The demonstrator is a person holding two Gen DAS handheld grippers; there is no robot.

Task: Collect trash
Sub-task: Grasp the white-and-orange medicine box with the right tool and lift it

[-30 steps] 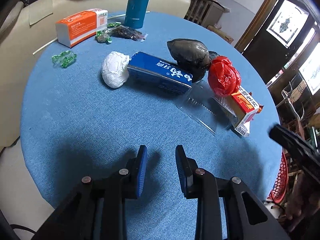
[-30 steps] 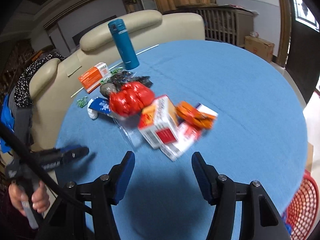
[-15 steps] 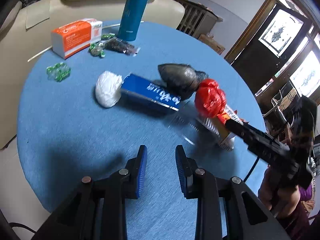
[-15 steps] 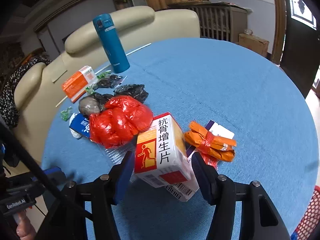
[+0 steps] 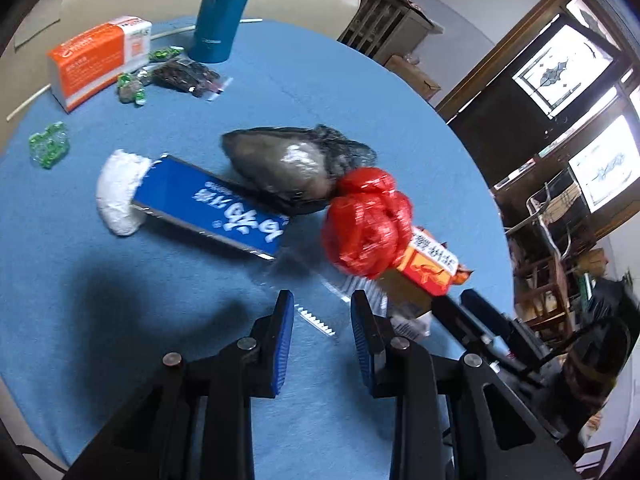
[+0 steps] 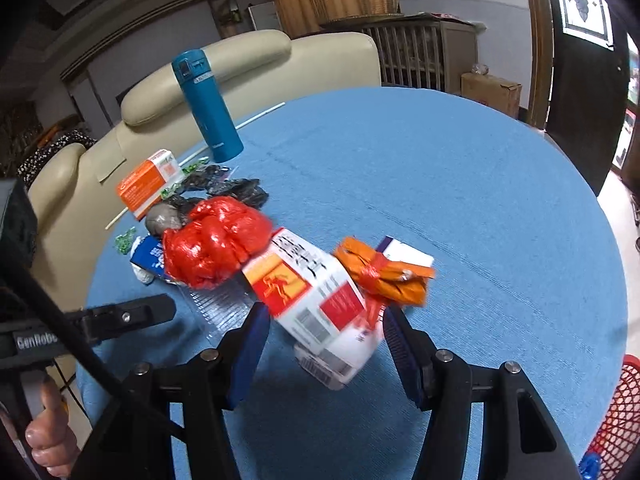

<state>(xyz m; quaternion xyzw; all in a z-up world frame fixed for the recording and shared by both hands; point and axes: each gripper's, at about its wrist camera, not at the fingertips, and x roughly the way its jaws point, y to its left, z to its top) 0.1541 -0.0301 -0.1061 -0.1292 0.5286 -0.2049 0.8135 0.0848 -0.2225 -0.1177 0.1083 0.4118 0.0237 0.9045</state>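
Observation:
Trash lies on a round blue table (image 5: 100,320): a red plastic bag (image 5: 366,226), a black bag (image 5: 288,164), a blue box (image 5: 212,206), a white wad (image 5: 116,194) and a clear plastic sheet (image 5: 316,318). My left gripper (image 5: 322,312) is open, its tips over the clear sheet. My right gripper (image 6: 322,316) is open, its jaws on either side of a white and orange medicine box (image 6: 312,292). An orange wrapper (image 6: 384,278) lies just right of that box, the red bag (image 6: 216,246) to its left.
A teal flask (image 5: 226,8) and an orange box (image 5: 100,60) stand at the table's far side, with green wrappers (image 5: 48,148) and a dark packet (image 5: 184,78). A red basket (image 6: 616,412) sits below the table at right. Cream chairs (image 6: 248,64) stand behind.
Both grippers have moved in toward the trash pile. The right gripper's jaws now straddle the medicine box. The left gripper has closed in on the clear sheet.

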